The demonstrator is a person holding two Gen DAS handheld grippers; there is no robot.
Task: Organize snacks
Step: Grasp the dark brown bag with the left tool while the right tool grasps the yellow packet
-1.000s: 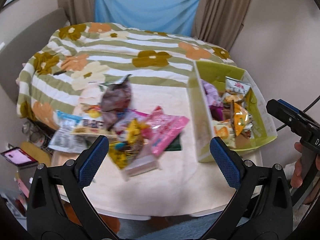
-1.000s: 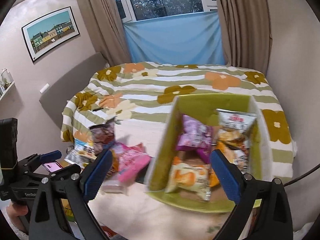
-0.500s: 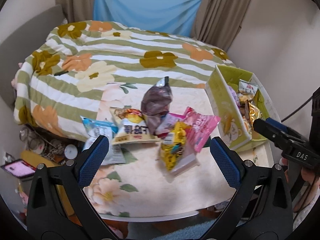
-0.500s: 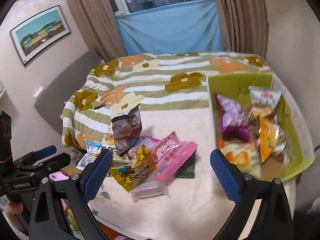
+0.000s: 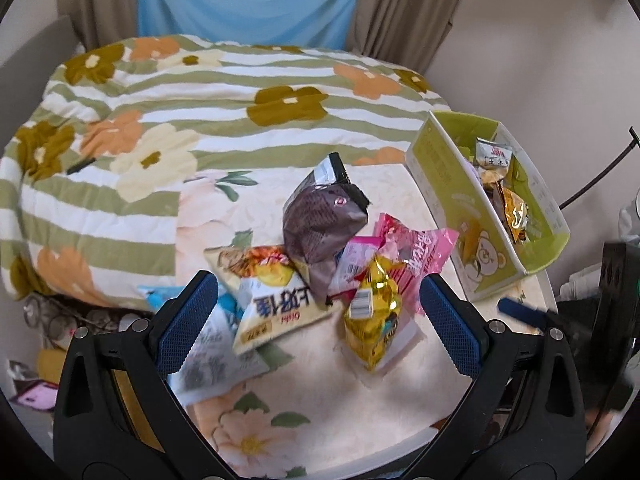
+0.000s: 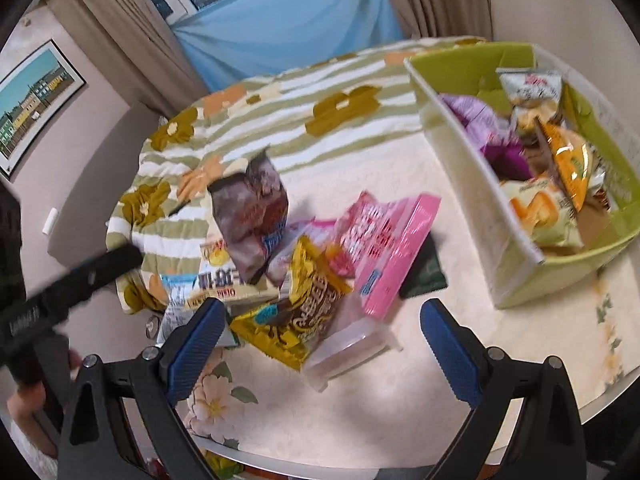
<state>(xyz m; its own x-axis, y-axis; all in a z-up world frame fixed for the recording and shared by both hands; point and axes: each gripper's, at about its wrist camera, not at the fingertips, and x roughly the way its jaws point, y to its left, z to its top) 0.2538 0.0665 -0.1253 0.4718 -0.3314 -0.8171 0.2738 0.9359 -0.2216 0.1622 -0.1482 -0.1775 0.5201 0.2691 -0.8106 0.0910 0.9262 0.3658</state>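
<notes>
A heap of snack bags lies on the floral tablecloth (image 5: 320,412): a brown bag (image 5: 320,220) (image 6: 250,220), a pink bag (image 5: 420,252) (image 6: 388,240), a yellow bag (image 5: 372,320) (image 6: 304,312), a white-and-yellow bag (image 5: 276,304) and a pale blue bag (image 5: 208,356). A clear plastic case (image 6: 352,344) lies under the yellow bag. A green box (image 5: 480,252) (image 6: 480,196) at the right holds several snacks. My left gripper (image 5: 316,320) is open, just short of the heap. My right gripper (image 6: 320,340) is open over the yellow bag and case.
A dark green packet (image 6: 424,272) lies under the pink bag. A bed with a flowered quilt (image 5: 200,100) stands behind the table. The left gripper's body shows at the left of the right wrist view (image 6: 72,288). The table's front edge (image 6: 360,464) is close.
Both grippers have moved left from the green box toward the heap and closer to it. The snacks now fill the middle of both views. Both stay open.
</notes>
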